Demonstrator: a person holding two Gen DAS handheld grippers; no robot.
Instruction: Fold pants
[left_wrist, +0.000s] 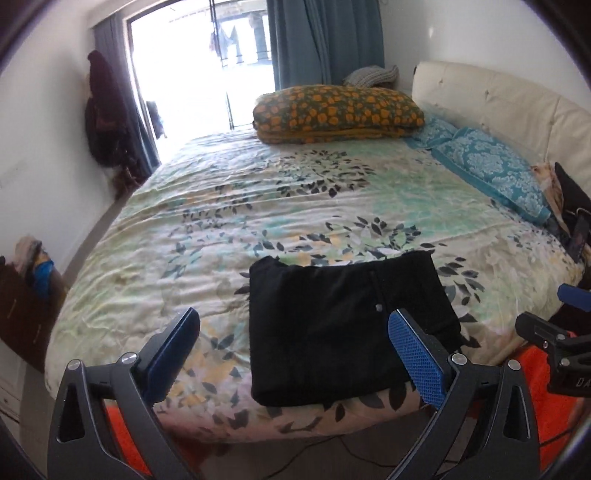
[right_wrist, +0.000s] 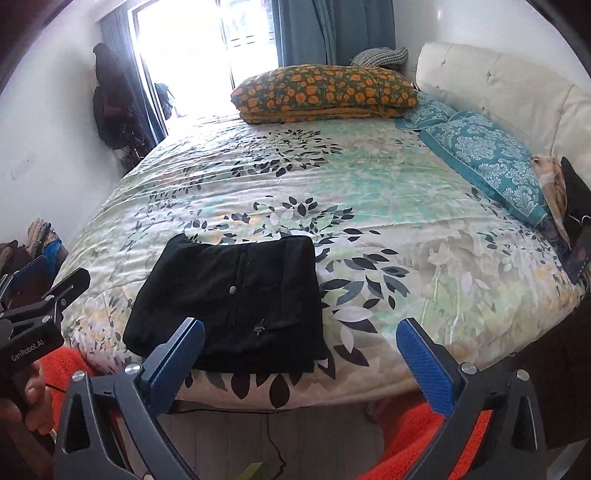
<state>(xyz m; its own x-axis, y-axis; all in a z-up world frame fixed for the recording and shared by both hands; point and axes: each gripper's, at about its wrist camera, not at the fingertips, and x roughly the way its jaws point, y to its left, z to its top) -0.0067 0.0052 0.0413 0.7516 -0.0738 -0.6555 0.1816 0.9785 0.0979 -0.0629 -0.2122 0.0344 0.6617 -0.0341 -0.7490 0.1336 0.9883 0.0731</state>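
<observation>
The black pants (left_wrist: 343, 325) lie folded into a compact rectangle on the floral bedspread (left_wrist: 258, 206) near the bed's front edge. They also show in the right wrist view (right_wrist: 236, 299), with a small button on top. My left gripper (left_wrist: 295, 328) is open and empty, held above the front edge with the pants between and beyond its blue fingers. My right gripper (right_wrist: 303, 332) is open and empty, just right of the pants. The right gripper also shows at the right edge of the left wrist view (left_wrist: 546, 332).
A folded orange-flowered blanket (left_wrist: 338, 112) and teal pillows (left_wrist: 491, 166) lie at the far end by the cream headboard (left_wrist: 498, 96). Dark clothes (left_wrist: 105, 110) hang on the left wall. Orange cloth (right_wrist: 424, 435) and a cable are on the floor below the bed edge.
</observation>
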